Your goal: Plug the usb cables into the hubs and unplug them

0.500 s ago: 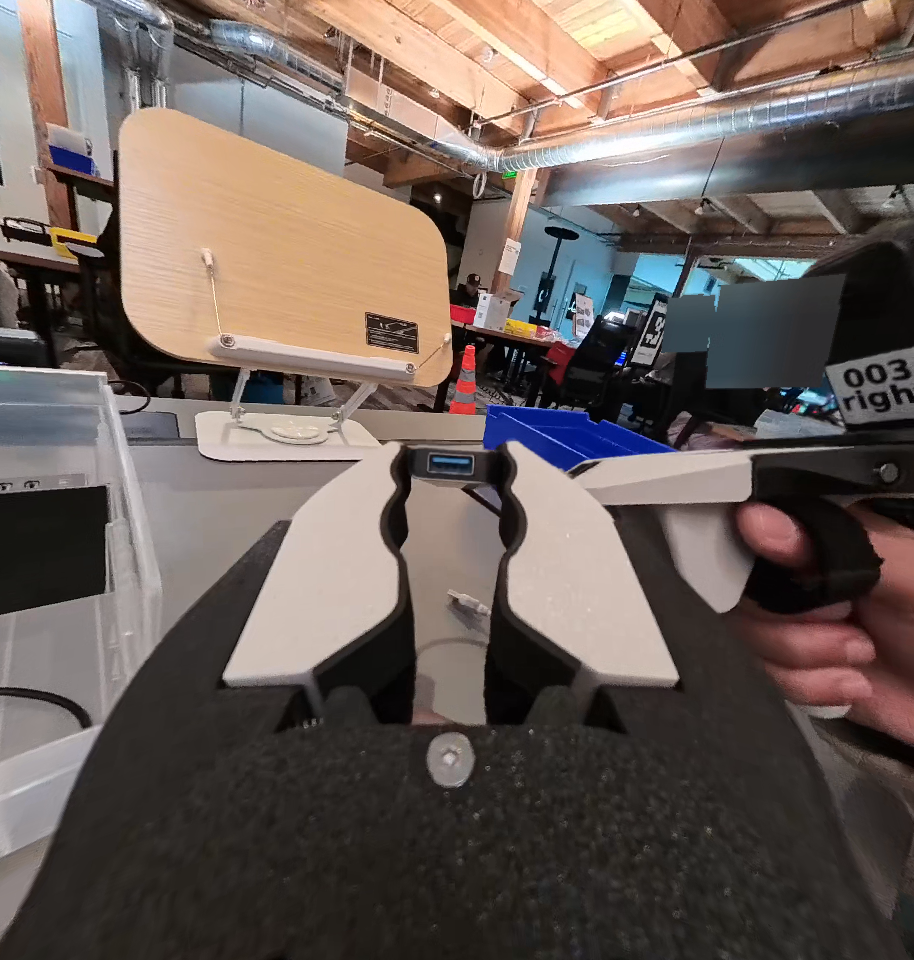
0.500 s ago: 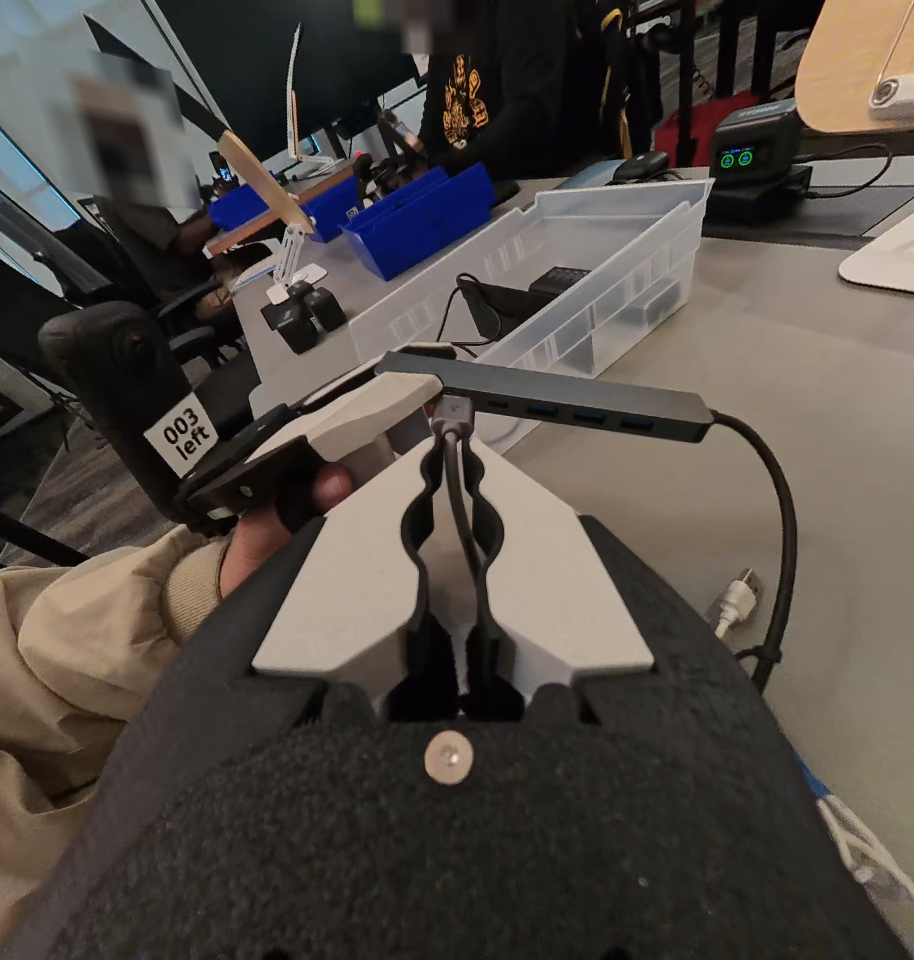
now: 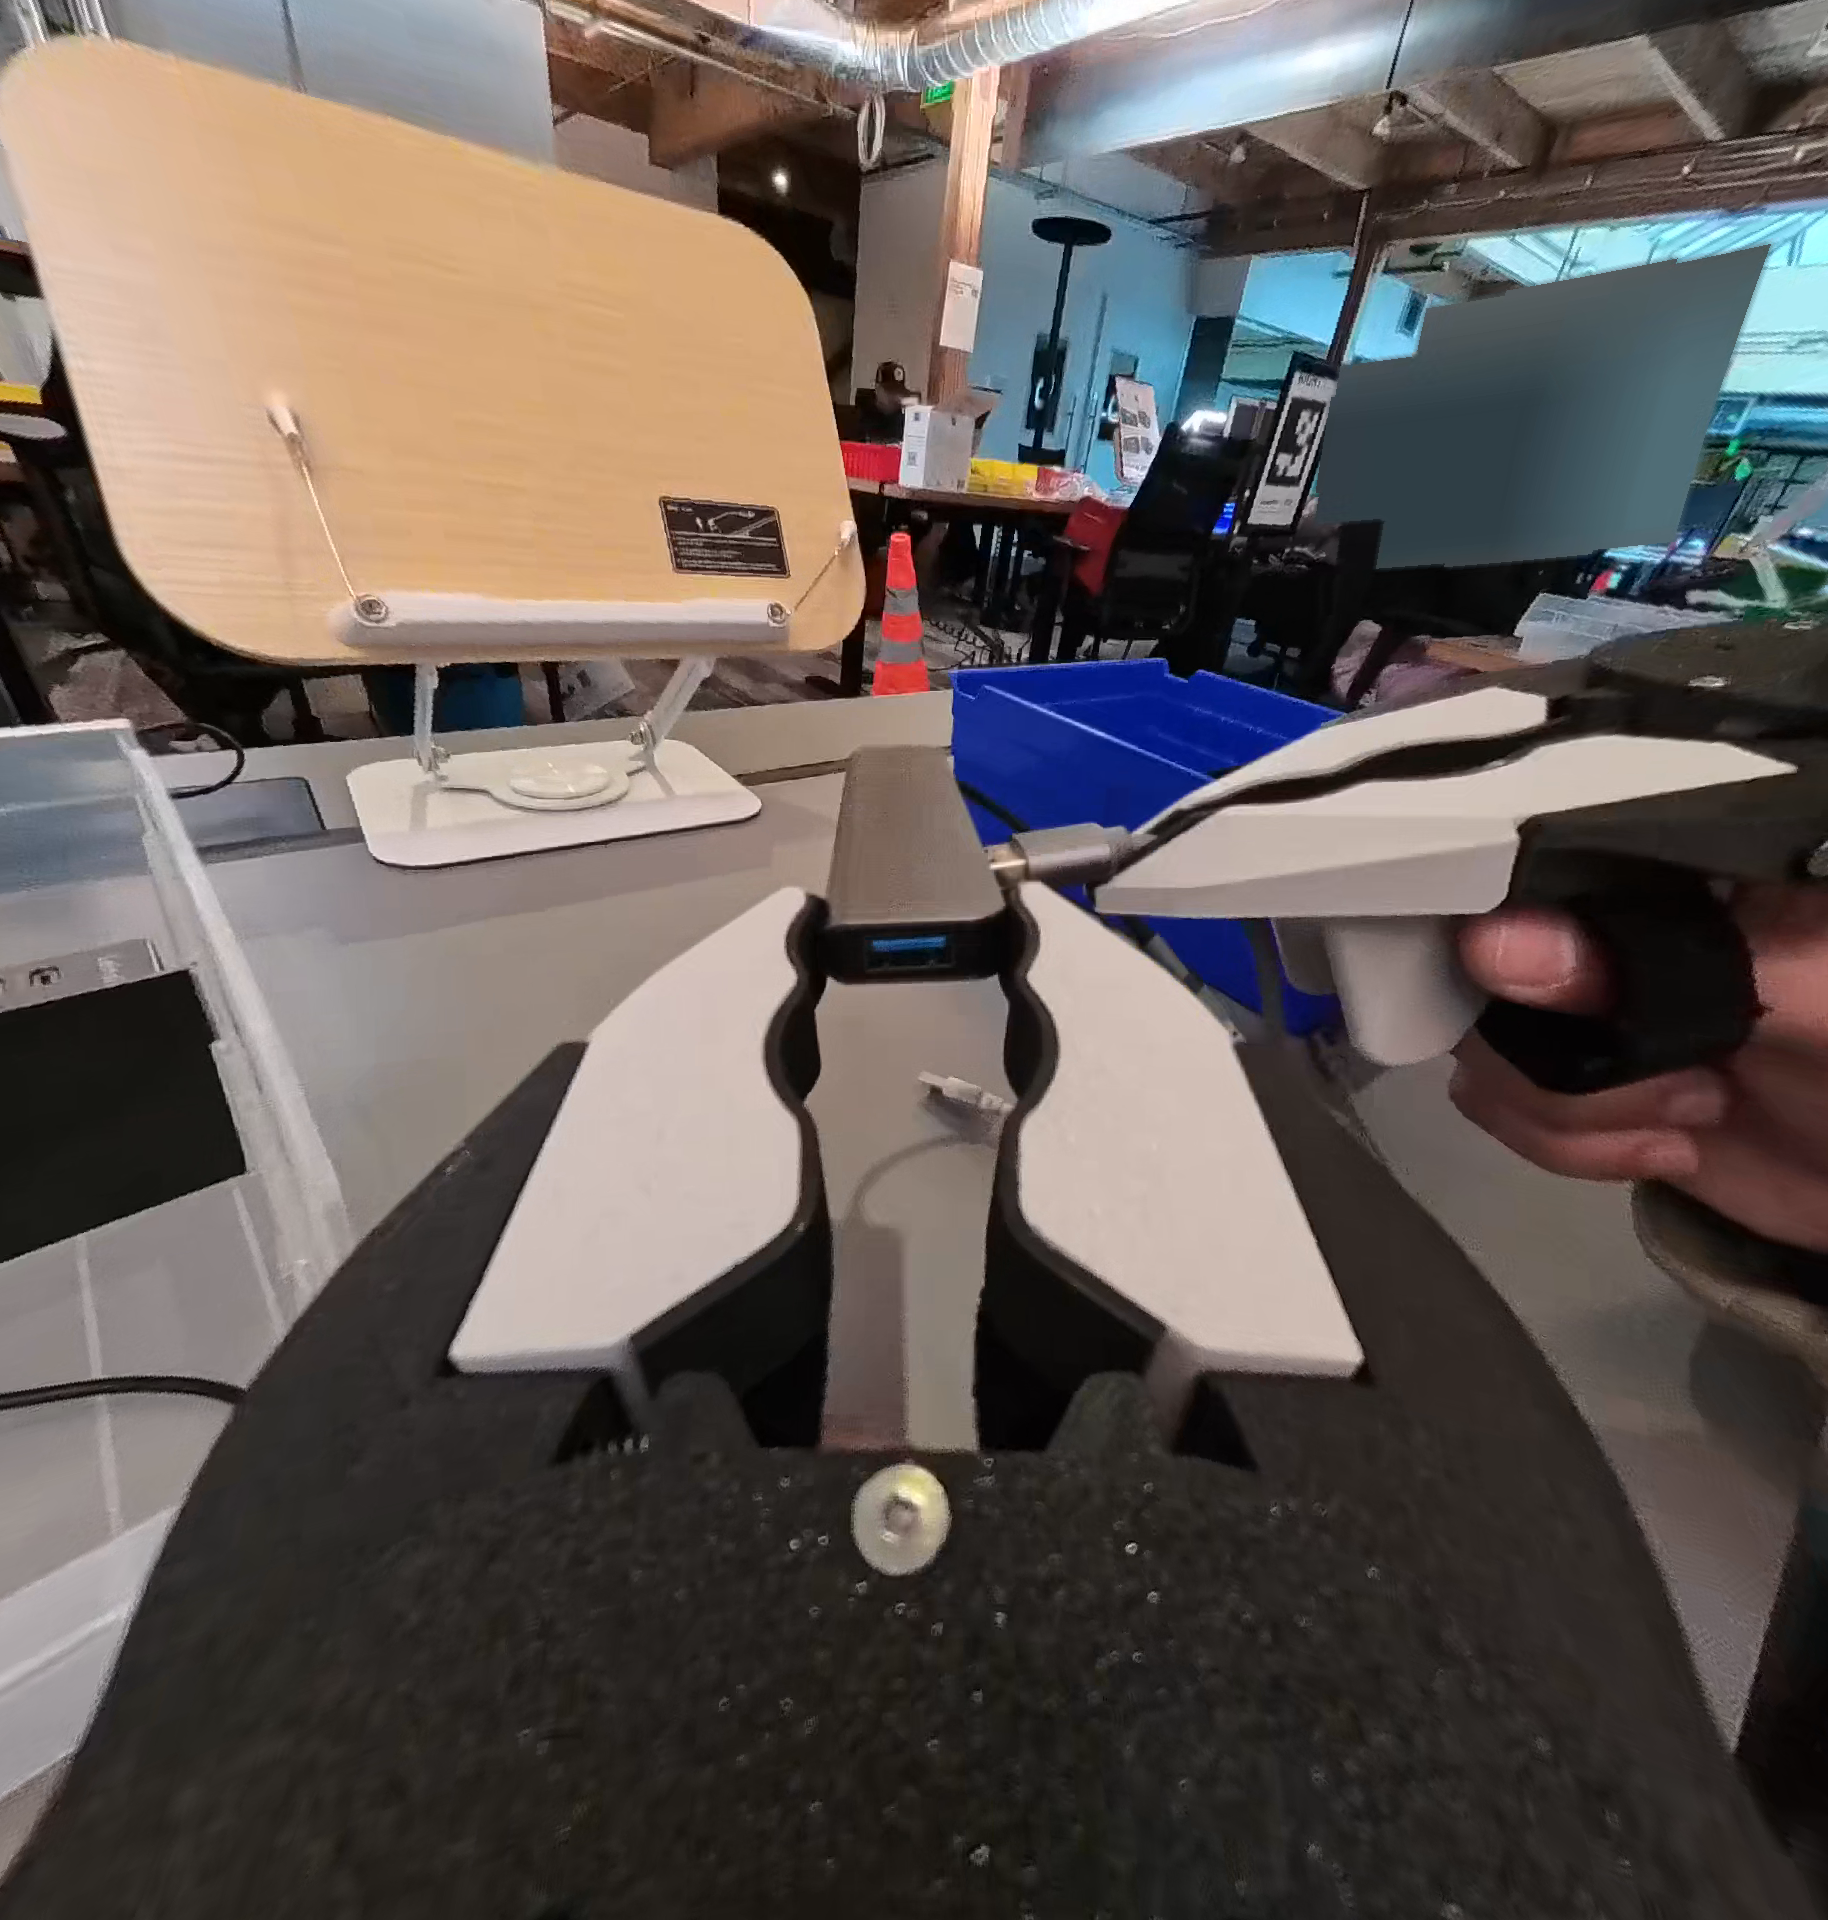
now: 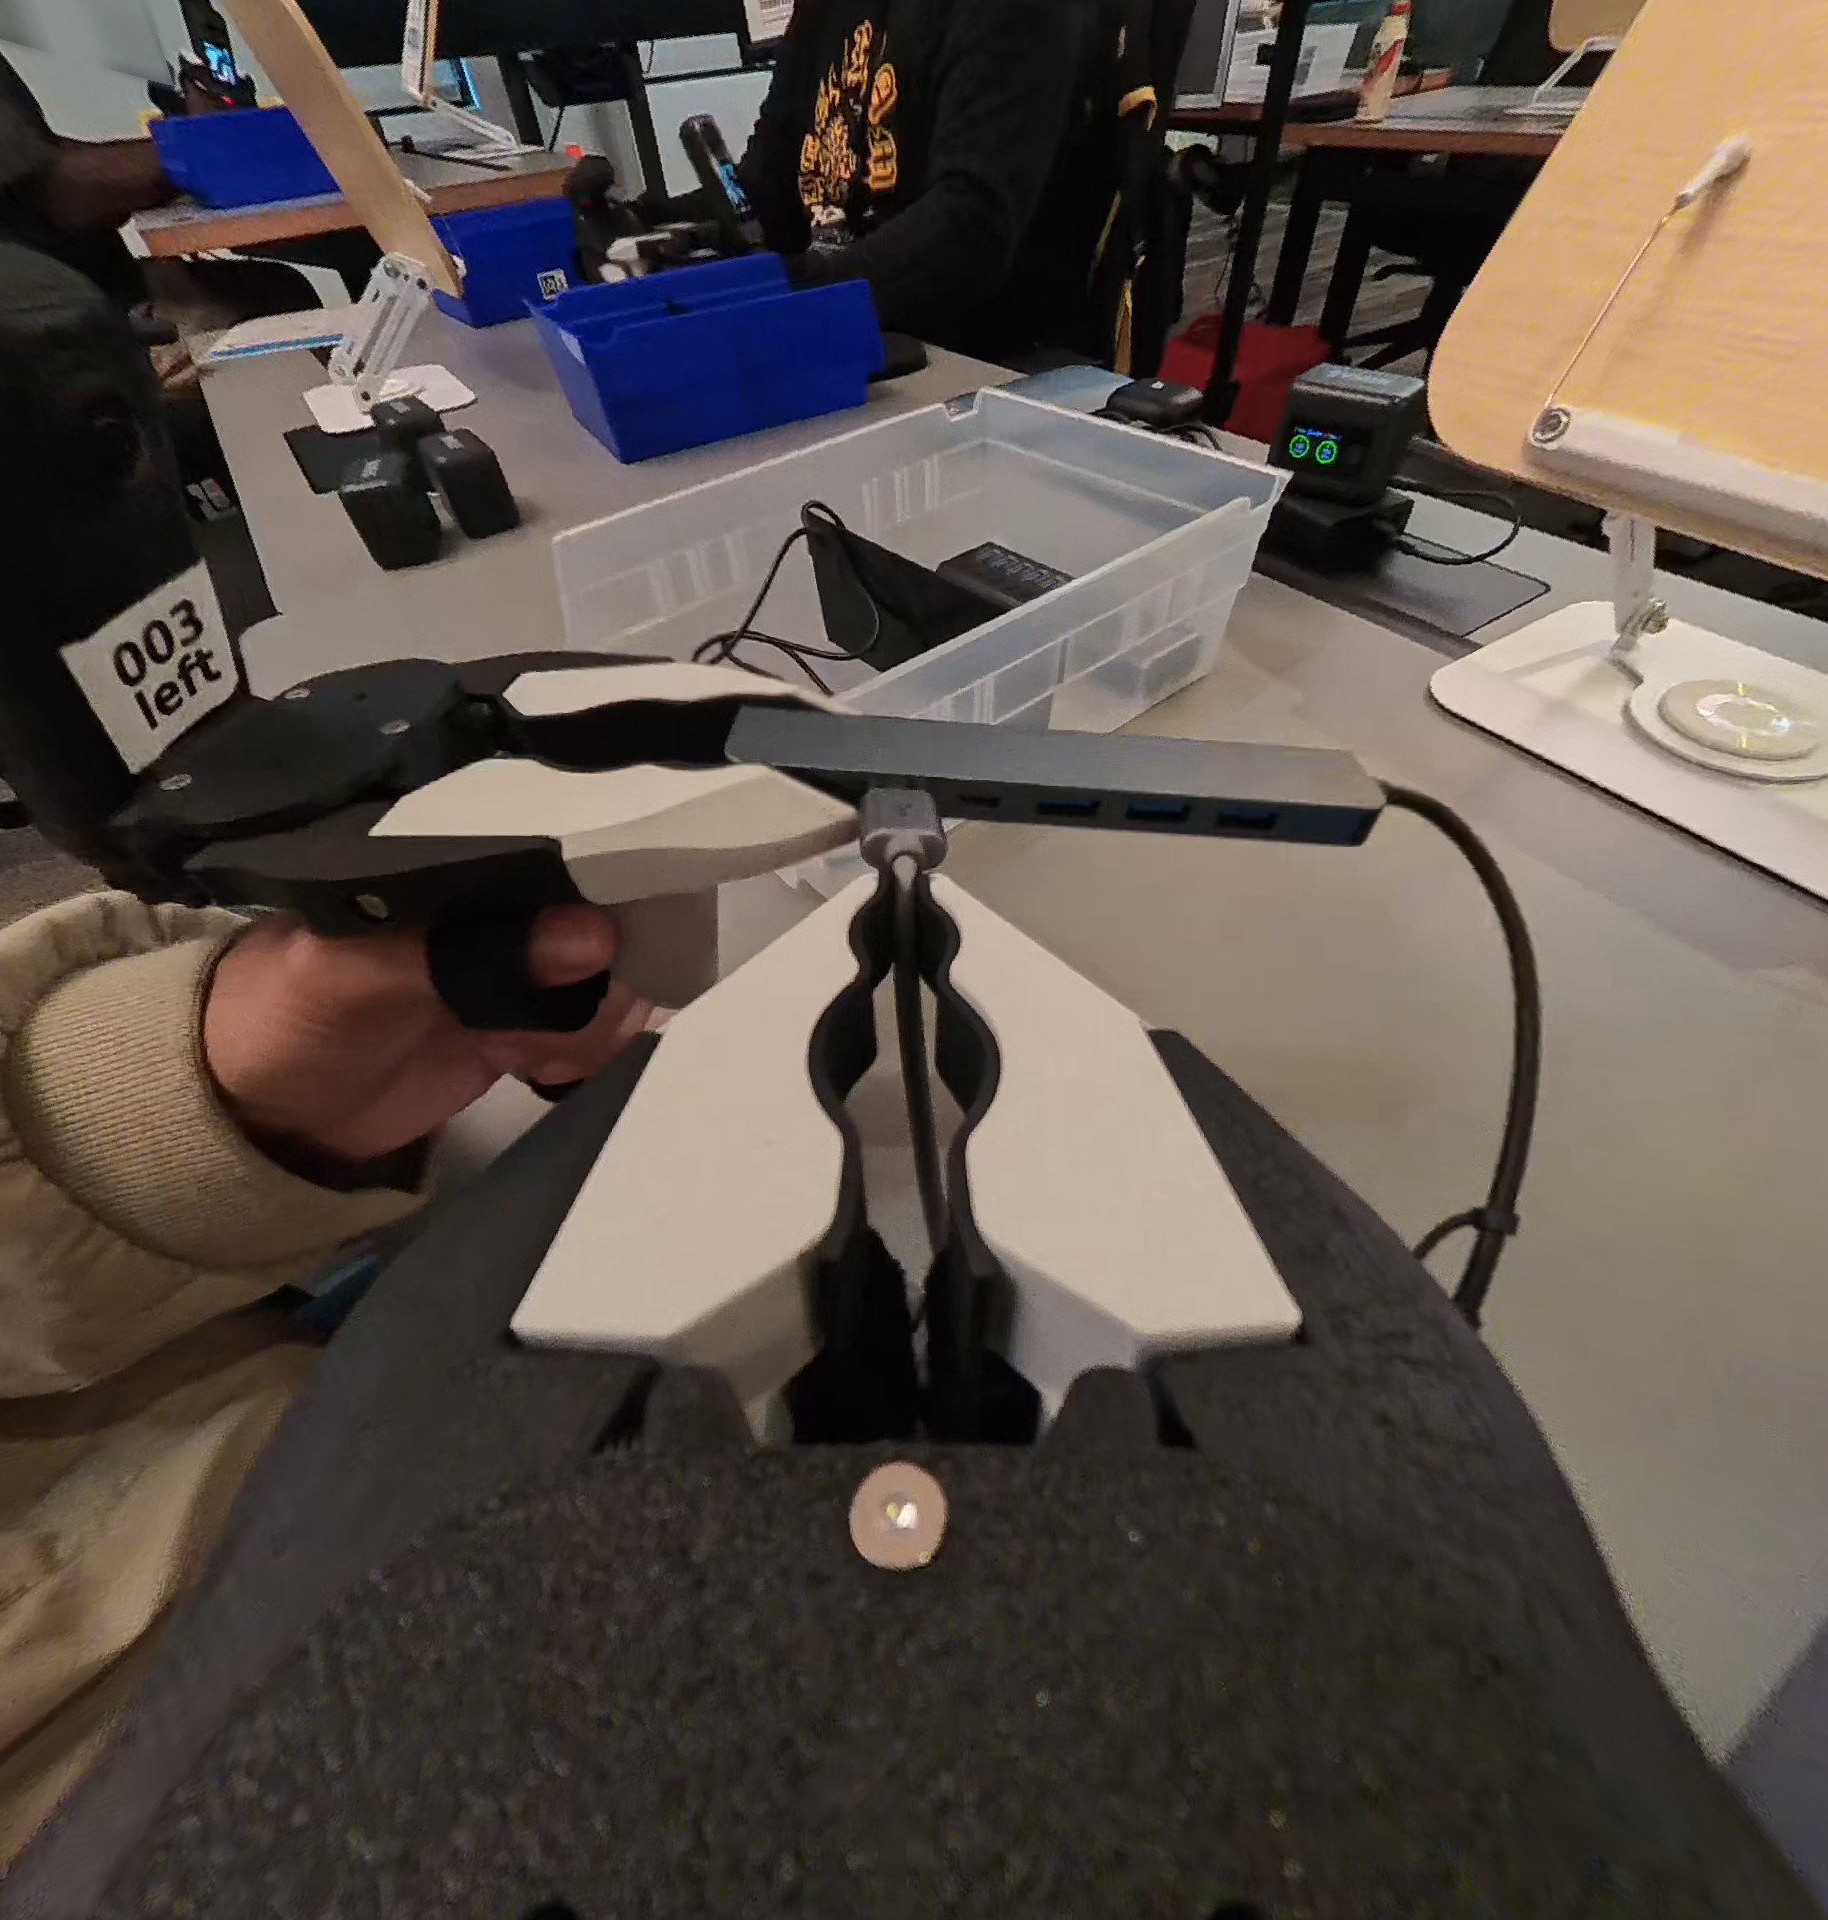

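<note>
A dark grey USB hub is held level above the grey table. My left gripper is shut on its near end, where one blue port faces the camera. In the right wrist view the hub shows a row of side ports, and its own black cable hangs off the far end. My right gripper is shut on a grey cable just behind its grey plug. The plug meets the hub's side at the port nearest the left gripper. In the left wrist view a short bit of metal shows between plug and hub.
A clear plastic bin with black hubs and cables stands beyond the left gripper. A blue bin and a wooden book stand sit at the back. A loose white plug lies on the table under the hub. A person sits at the far table. The tips of both grippers are at nearly the same place.
Both grippers keep their hold. The left wrist view now looks down on the hub's top, and the right gripper's plug shows at the hub's side with a bit of metal showing.
</note>
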`<state>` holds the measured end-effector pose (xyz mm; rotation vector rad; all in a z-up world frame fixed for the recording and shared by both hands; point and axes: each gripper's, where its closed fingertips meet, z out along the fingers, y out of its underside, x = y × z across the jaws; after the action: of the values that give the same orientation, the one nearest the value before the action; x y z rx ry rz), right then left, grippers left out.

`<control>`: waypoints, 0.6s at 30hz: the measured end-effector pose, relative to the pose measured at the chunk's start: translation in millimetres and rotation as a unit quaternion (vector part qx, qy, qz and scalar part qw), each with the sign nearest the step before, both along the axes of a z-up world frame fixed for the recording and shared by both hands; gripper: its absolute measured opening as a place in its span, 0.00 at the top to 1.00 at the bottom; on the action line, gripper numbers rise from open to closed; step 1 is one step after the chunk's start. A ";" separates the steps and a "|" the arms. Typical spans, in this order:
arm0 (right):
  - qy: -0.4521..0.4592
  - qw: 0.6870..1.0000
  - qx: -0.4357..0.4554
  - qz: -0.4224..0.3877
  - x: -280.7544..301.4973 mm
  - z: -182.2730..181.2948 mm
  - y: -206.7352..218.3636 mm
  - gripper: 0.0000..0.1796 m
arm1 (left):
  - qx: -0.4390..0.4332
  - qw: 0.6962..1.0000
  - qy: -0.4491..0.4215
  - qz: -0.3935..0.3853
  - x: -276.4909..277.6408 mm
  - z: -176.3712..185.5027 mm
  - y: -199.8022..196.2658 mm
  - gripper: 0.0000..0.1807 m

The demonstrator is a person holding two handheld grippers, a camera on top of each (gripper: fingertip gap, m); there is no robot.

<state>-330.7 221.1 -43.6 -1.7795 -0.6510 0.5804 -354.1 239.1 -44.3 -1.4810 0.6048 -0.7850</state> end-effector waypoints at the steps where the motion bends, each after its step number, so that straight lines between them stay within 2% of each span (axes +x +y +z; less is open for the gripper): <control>1: 0.005 1.000 -0.002 0.003 -0.3 -0.1 0.2 0.99 | -0.005 1.000 -0.008 -0.001 0.3 -0.4 0.3 0.82; 7: 0.005 1.000 -0.008 0.015 -2.4 -3.0 -0.8 0.99 | -0.014 1.000 -0.013 -0.013 -0.5 -1.4 0.6 0.82; 18: 0.033 0.999 -0.010 -0.009 -3.3 -1.2 -0.7 0.99 | -0.018 0.999 -0.023 -0.019 3.1 1.0 -3.0 0.82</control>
<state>-333.9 220.5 -44.8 -1.7742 -0.5852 0.6334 -351.0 236.1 -43.3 -1.4839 0.5880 -0.8604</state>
